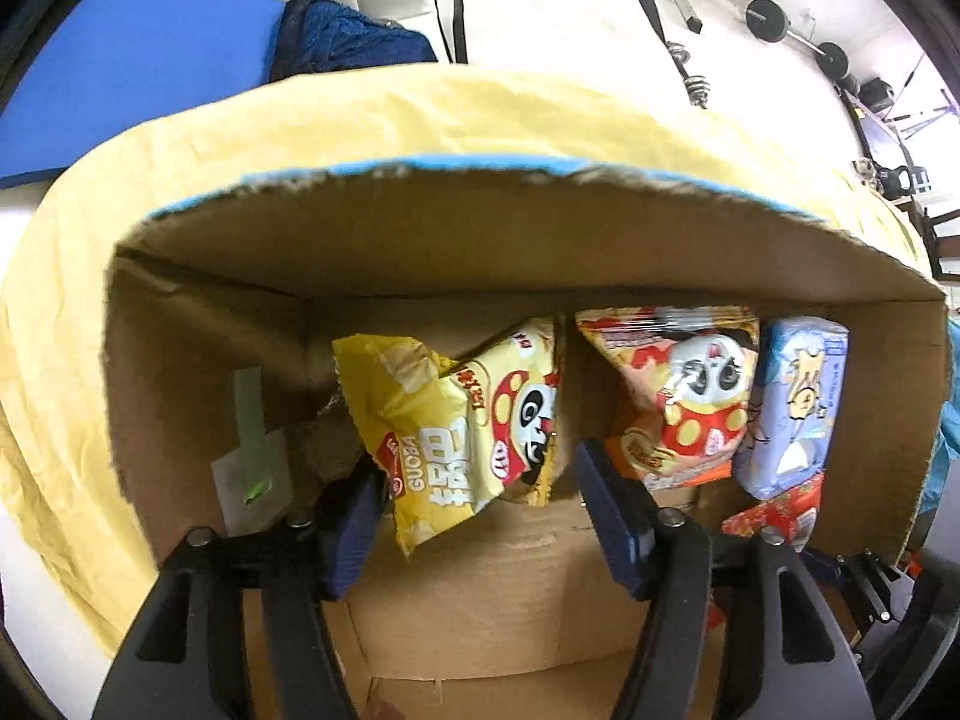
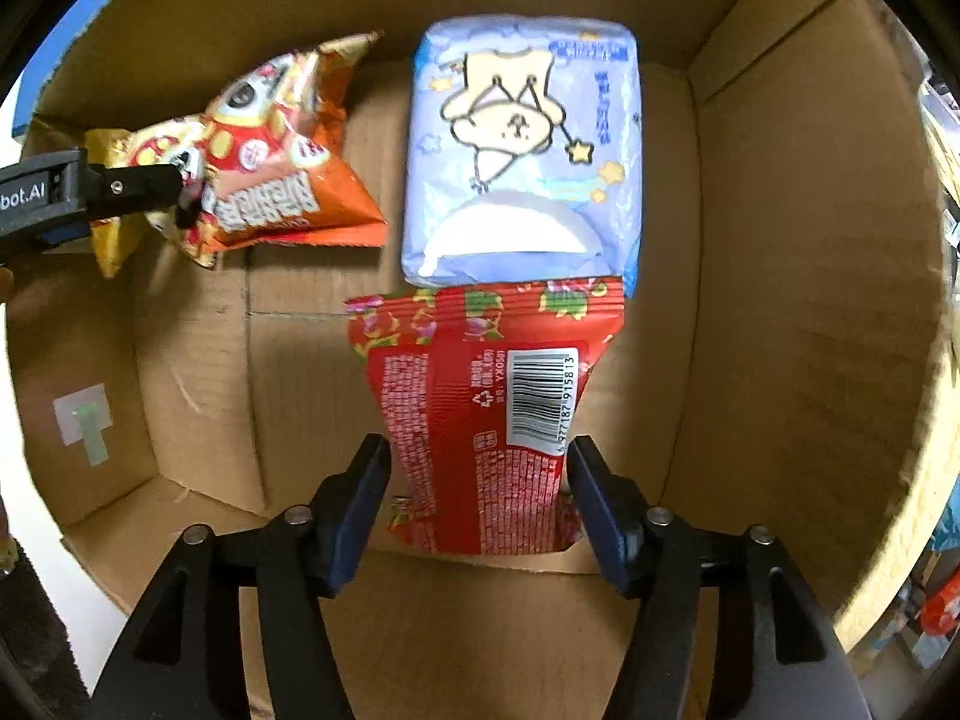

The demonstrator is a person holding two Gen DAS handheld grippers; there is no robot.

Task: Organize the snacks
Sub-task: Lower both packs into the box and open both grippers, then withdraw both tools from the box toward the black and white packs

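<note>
A yellow cloth [image 1: 420, 120] covers the tabletop, wrinkled and spread wide. An open cardboard box [image 1: 210, 312] sits directly on the cloth, its torn rim edged in blue. On the box floor, a pale blue packet [image 2: 522, 144] lies at the far side, touching a red packet [image 2: 480, 408] just nearer. An orange snack bag [image 2: 282, 162] lies to their left, and a yellow snack bag [image 1: 420, 438] leans further left.
</note>
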